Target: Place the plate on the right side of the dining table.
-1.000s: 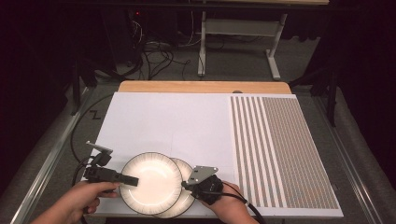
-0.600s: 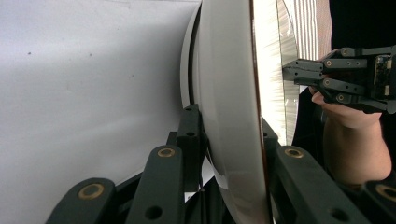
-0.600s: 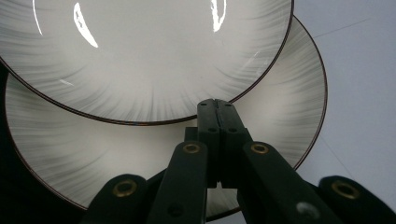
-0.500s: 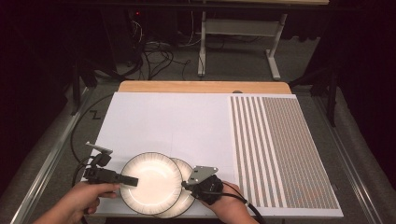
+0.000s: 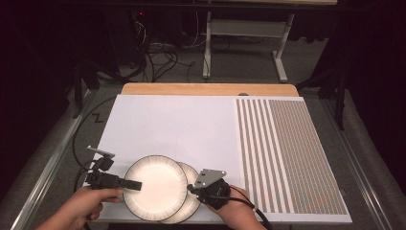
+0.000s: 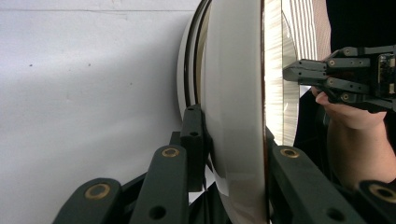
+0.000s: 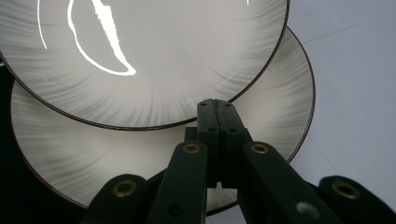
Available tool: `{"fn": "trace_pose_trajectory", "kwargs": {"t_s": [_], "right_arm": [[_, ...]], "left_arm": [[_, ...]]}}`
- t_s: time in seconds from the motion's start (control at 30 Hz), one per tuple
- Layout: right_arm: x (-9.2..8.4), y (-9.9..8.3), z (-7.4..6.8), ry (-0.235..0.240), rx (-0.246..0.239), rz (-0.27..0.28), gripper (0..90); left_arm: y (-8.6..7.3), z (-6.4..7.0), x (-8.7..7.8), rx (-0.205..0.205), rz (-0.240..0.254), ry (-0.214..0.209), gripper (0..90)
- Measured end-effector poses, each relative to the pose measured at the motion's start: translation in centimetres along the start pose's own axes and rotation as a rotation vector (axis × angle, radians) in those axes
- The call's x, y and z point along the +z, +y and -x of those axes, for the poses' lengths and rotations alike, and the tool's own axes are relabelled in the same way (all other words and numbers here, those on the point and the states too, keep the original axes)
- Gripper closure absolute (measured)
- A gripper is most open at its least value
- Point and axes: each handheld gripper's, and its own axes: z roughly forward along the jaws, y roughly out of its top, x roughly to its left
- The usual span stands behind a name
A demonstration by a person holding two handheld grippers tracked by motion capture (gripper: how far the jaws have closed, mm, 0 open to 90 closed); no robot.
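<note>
The left gripper (image 5: pixel 131 184) had just been closing its jaws, now clamped on the left rim of the upper white ceramic plate (image 5: pixel 155 186); it should lift level. Right of that plate, the right gripper (image 5: pixel 194 188), jaws clenched empty, pinned the lower white plate (image 5: pixel 194 201) to the white bench (image 5: pixel 172 124).

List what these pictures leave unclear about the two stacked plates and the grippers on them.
- Lower plate: high view, mostly covered by the upper plate; whether the two touch is unclear.
- Right gripper: right gripper view, jaws shut over the lower plate; pressing or hovering cannot be told.
- Left gripper: left gripper view, jaws just closed on the upper plate's rim; the pad faces are hidden by the rim.
- Plates' near edges: high view, partly hidden by the hands.
</note>
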Motion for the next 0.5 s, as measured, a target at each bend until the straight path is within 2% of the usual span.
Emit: {"fn": "trace_pose_trajectory", "kwargs": {"t_s": [0.23,0.5], "right_arm": [[-0.8,0.0,0.3,-0.011,0.011,0.031,90.0],[-2.0,-0.6,1.3,-0.028,0.049,0.061,89.6]], "left_arm": [[-0.2,-0.1,-0.2,0.005,0.017,-0.013,75.9],[-0.3,0.1,-0.7,0.026,0.058,-0.015,77.5]]}}
